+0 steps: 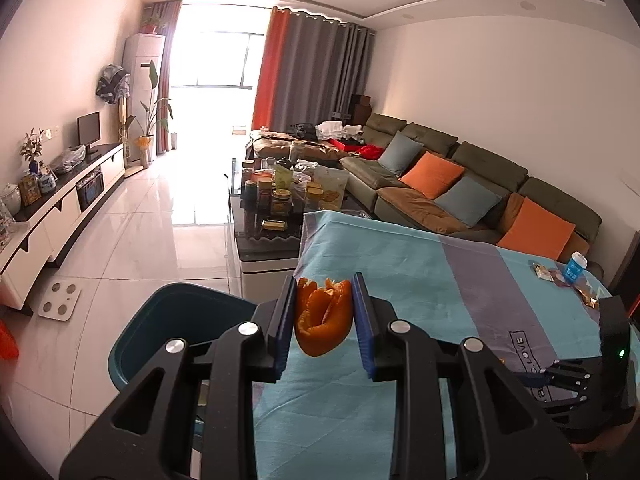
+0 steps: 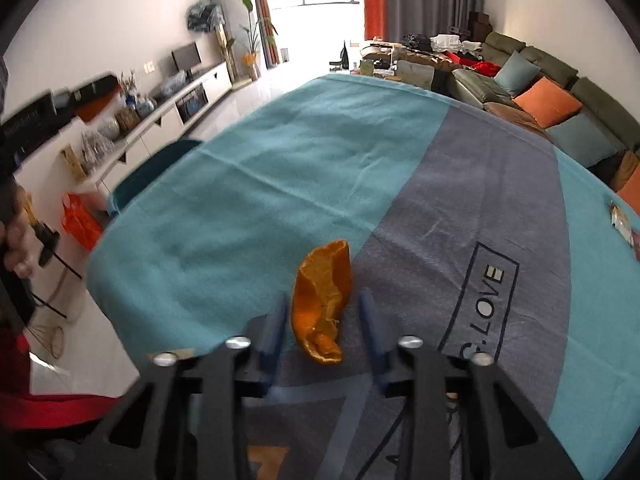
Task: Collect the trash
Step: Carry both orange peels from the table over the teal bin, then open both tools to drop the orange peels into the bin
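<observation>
Left gripper point(image 1: 323, 312) clamping a peel point(image 1: 323, 322) near the bin point(image 1: 168, 320), right gripper point(image 2: 324, 320) standing apart around a second peel point(image 2: 322, 304) lying on the blue-clothed tabletop point(image 2: 260, 184), sofa point(image 1: 460, 184) sitting behind.

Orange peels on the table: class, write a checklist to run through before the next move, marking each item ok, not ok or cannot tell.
1. Left hand-held gripper clamps its orange peel: ok.
2. Teal bin open beside the table: ok.
3. Held peel is over the bin: not ok, it is above the tablecloth.
4. Second peel lies between the right hand-held gripper fingers: ok.
5. Right pads press that peel: not ok.
</observation>
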Available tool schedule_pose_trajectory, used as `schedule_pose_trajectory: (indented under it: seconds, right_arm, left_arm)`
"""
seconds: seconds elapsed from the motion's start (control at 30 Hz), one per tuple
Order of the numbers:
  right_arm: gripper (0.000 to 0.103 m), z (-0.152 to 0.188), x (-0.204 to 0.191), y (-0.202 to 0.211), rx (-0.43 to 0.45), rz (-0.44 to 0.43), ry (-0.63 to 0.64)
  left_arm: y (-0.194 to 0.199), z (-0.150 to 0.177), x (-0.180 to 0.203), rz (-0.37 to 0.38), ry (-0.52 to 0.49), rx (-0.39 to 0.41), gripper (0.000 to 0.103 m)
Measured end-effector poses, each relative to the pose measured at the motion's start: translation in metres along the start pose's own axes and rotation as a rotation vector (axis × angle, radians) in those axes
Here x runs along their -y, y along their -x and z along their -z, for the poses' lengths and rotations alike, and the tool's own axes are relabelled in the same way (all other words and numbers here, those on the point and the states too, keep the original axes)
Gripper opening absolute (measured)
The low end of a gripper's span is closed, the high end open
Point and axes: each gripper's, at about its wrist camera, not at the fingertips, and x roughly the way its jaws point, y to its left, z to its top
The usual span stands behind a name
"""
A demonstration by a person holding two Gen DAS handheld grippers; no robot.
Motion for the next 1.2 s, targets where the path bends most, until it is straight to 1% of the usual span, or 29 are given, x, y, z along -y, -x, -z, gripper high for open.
schedule_pose_trajectory:
  seconds: [0.03, 0.1, 0.2, 0.27, 0.43, 0.57, 0.7, 0.83, 0.87, 0.97, 1.1, 1.2]
  right_arm:
    - [0.027, 0.000, 0.000, -0.001, -0.002, -0.002, 0.000]
    - [0.021, 0.000, 0.001, 0.001, 0.008, -0.010, -0.015]
    - [0.019, -0.006, 0.000, 0.007, 0.030, -0.012, -0.025]
    - [0.018, -0.014, -0.006, 0.014, 0.061, -0.014, -0.008]
    - [0.018, -0.048, -0.030, 0.029, 0.133, -0.051, 0.058]
    - [0.018, -0.080, -0.056, 0.038, 0.197, -0.099, 0.123]
    - [0.018, -0.111, -0.084, 0.040, 0.236, -0.151, 0.181]
    - [0.018, -0.137, -0.108, 0.030, 0.239, -0.209, 0.220]
    - [0.018, -0.144, -0.116, 0.023, 0.232, -0.234, 0.231]
    - [0.018, -0.159, -0.135, 0.009, 0.216, -0.267, 0.252]
    - [0.018, -0.170, -0.156, -0.012, 0.182, -0.296, 0.281]
    - [0.018, -0.177, -0.169, -0.027, 0.154, -0.299, 0.303]
  left_arm:
    - [0.000, 0.000, -0.002, -0.002, 0.001, 0.001, 0.028]
    - [0.000, 0.000, -0.002, -0.005, 0.005, 0.003, 0.028]
    - [0.002, -0.001, -0.004, -0.008, 0.009, 0.010, 0.028]
    - [0.003, -0.001, -0.006, -0.011, 0.012, 0.016, 0.028]
    - [0.009, -0.004, -0.015, -0.031, 0.020, 0.032, 0.028]
    - [0.015, -0.007, -0.027, -0.067, 0.028, 0.045, 0.028]
    - [0.022, -0.006, -0.041, -0.108, 0.038, 0.051, 0.028]
    - [0.029, -0.002, -0.060, -0.149, 0.054, 0.046, 0.028]
    - [0.029, -0.001, -0.065, -0.160, 0.058, 0.042, 0.028]
    - [0.031, 0.002, -0.077, -0.189, 0.069, 0.031, 0.028]
    - [0.028, 0.008, -0.093, -0.215, 0.083, 0.007, 0.029]
    - [0.020, 0.011, -0.105, -0.229, 0.093, -0.017, 0.029]
